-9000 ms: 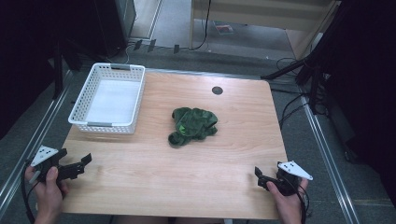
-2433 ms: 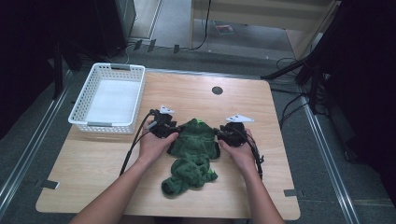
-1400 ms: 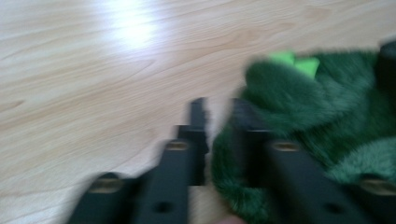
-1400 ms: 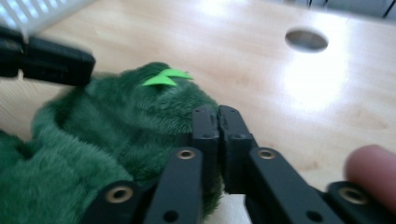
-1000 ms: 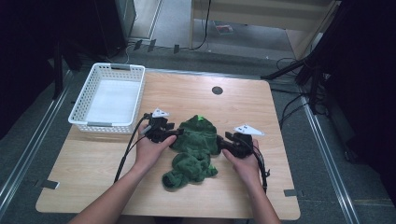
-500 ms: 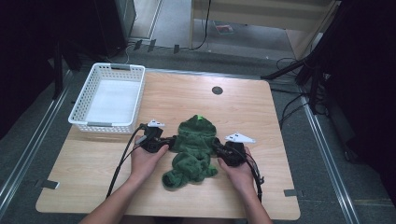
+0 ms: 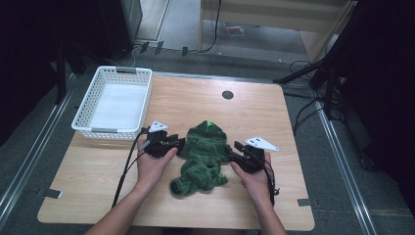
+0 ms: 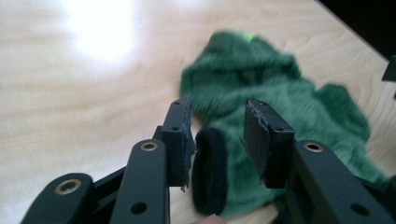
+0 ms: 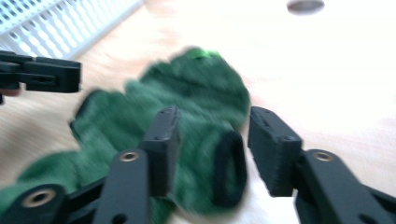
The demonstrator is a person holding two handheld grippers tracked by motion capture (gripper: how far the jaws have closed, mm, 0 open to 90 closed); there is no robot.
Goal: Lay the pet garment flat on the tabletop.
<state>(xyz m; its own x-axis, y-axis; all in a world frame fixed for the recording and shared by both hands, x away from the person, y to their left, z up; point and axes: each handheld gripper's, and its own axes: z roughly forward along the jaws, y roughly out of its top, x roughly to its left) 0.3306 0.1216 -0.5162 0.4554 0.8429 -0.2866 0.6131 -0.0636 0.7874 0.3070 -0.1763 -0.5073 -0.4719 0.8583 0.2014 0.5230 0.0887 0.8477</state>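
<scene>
We see the left gripper's (image 8: 217, 135) fingers (image 8: 177, 135) standing apart, with a dark cuff (image 8: 209, 175) of the green garment (image 8: 280, 107) sitting in the gap between them. The cuff is close to one finger, but we cannot tell if it touches. The right gripper's (image 9: 215, 149) fingers (image 9: 275, 149) are apart too, and another dark cuff (image 9: 229, 168) sits between them. From the high view, the left gripper (image 7: 164, 143) is at the garment's (image 7: 203, 156) left edge and the right gripper (image 7: 247, 155) is at its right edge, each held in a hand. The garment lies bunched on the wooden worktop (image 7: 98, 181), near the middle and toward the person. It has a small bright green spot (image 7: 210, 123) at its far end. A white basket (image 7: 113, 104) stands on the worktop's far left, apart from the garment.
</scene>
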